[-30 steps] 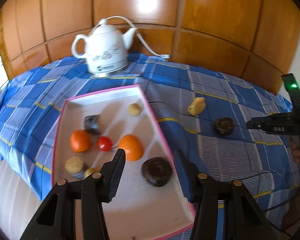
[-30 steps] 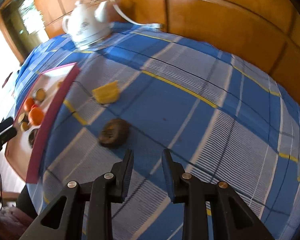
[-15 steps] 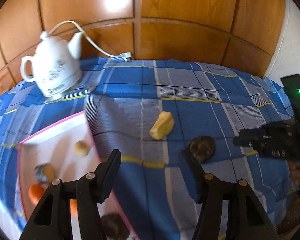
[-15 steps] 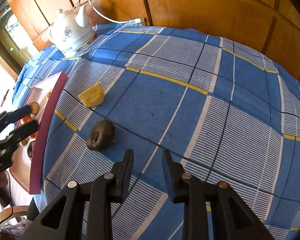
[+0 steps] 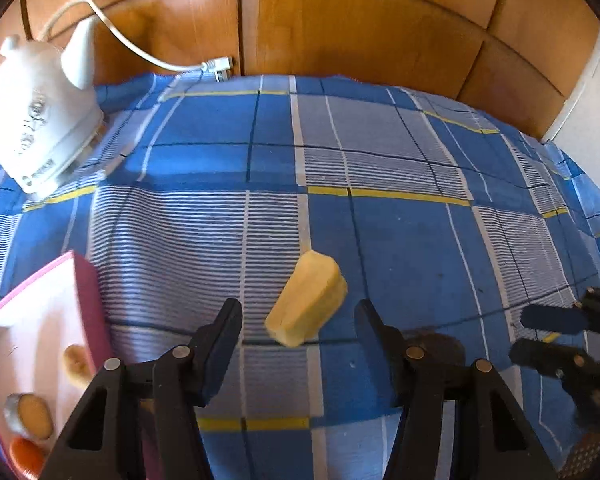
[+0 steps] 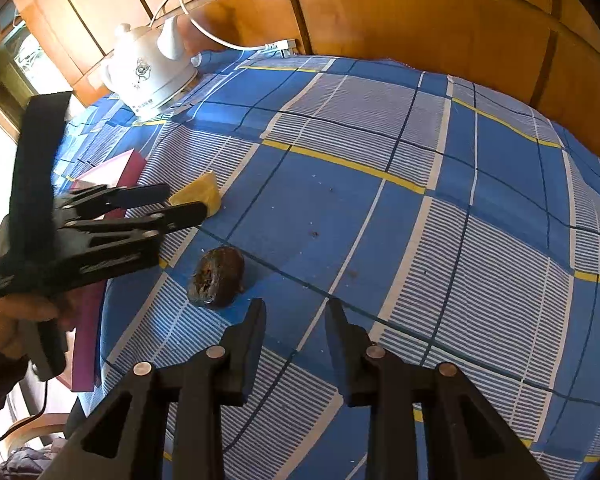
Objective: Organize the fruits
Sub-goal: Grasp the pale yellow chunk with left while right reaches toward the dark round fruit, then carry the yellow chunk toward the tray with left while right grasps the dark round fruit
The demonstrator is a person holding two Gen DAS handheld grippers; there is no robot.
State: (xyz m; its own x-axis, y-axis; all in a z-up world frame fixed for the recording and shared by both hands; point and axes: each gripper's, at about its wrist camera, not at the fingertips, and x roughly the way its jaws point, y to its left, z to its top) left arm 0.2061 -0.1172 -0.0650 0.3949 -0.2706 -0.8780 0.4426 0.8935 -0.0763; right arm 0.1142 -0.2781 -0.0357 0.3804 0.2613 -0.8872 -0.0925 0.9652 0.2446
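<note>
A yellow fruit piece (image 5: 307, 303) lies on the blue checked cloth, just ahead of my open left gripper (image 5: 298, 320) and between its fingertips; contact is not visible. It also shows in the right wrist view (image 6: 198, 196), partly behind the left gripper (image 6: 182, 202). A dark brown fruit (image 6: 217, 277) lies left of and ahead of my open, empty right gripper (image 6: 295, 316). In the left wrist view it (image 5: 440, 344) is mostly hidden behind my right finger. The pink-rimmed white tray (image 5: 85, 296) at the lower left holds several fruits (image 5: 32, 416).
A white electric kettle (image 5: 40, 120) with its cord stands at the back left of the cloth, also in the right wrist view (image 6: 148, 72). Wooden panelling runs behind the table. The right gripper (image 5: 560, 334) shows at the right edge of the left wrist view.
My left gripper has swung right from over the tray to the yellow fruit piece, which now sits between its fingertips. My right gripper has come a little nearer the dark fruit.
</note>
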